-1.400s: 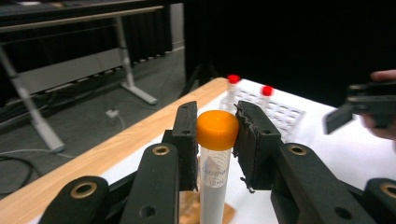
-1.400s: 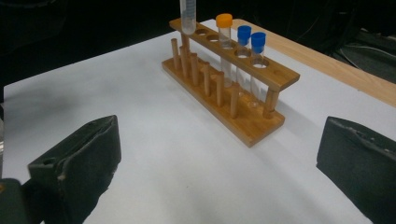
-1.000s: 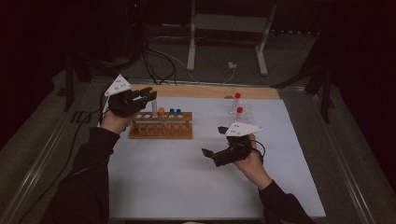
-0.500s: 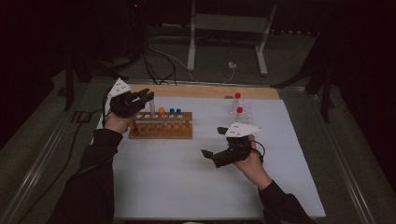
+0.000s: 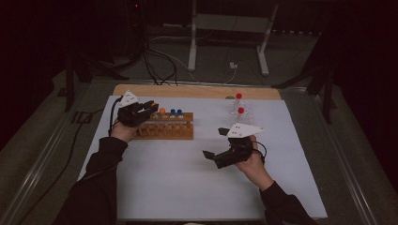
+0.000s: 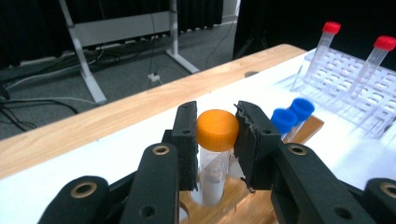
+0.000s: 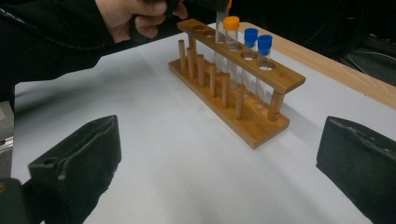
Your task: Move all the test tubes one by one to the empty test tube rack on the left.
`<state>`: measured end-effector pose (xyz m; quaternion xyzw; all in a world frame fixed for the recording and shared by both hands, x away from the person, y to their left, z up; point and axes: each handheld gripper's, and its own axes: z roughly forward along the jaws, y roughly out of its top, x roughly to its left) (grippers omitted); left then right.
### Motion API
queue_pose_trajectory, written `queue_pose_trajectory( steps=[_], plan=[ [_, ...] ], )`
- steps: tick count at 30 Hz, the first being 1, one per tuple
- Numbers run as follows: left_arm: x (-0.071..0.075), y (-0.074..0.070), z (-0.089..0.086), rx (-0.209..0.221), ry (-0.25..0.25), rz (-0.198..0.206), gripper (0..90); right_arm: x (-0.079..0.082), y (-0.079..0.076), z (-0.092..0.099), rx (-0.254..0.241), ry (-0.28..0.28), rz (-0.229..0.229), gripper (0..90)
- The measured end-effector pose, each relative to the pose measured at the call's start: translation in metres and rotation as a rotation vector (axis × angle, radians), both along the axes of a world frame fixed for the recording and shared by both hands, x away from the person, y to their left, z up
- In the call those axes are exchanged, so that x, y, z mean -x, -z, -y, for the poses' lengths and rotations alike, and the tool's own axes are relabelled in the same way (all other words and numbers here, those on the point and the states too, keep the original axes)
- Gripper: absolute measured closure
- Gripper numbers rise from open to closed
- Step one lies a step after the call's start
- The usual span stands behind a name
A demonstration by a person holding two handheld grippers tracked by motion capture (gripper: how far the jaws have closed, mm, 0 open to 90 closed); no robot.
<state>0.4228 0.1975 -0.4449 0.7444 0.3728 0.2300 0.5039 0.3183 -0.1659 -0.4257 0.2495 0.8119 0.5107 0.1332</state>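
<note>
Your left gripper (image 6: 215, 140) is pinching the orange-capped tube (image 6: 216, 140), its two black pads pressed on either side of the orange cap. That tube stands upright with its lower end in a hole of the wooden test-tube rack (image 5: 165, 127), toward the rack's 9 o'clock end in the high view. Count three capped tubes in the wooden rack: one orange-capped and two blue-capped tubes (image 7: 257, 51), the blue pair just beside the orange one on its 3 o'clock side in the high view. The right gripper view shows more holes along the rack's top bar with nothing in them.

Your right gripper (image 5: 220, 143) rests low over the white mat (image 5: 187, 183), at about 4 o'clock from the wooden rack and well apart from it, with its jaws spread wide and nothing between them.

At 1 o'clock from the right gripper stands a clear plastic rack (image 6: 355, 88) holding two red-capped tubes (image 5: 239, 104).
</note>
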Motion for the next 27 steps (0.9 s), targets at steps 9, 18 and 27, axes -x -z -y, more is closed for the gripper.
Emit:
queue_pose_trajectory(
  steps=[9, 18, 27],
  plan=[
    [0.001, 0.01, 0.0, -0.017, -0.001, -0.02, 71.4, 0.0, 0.0, 0.0, 0.0, -0.004, -0.003, 0.0],
    [0.001, 0.009, 0.001, -0.032, 0.007, -0.03, 70.6, 0.0, -0.001, 0.001, -0.007, -0.005, -0.005, 0.0],
    [0.02, -0.006, -0.004, 0.012, 0.087, 0.005, 46.9, -0.002, -0.01, 0.012, -0.024, 0.015, 0.018, 0.0]
  ],
)
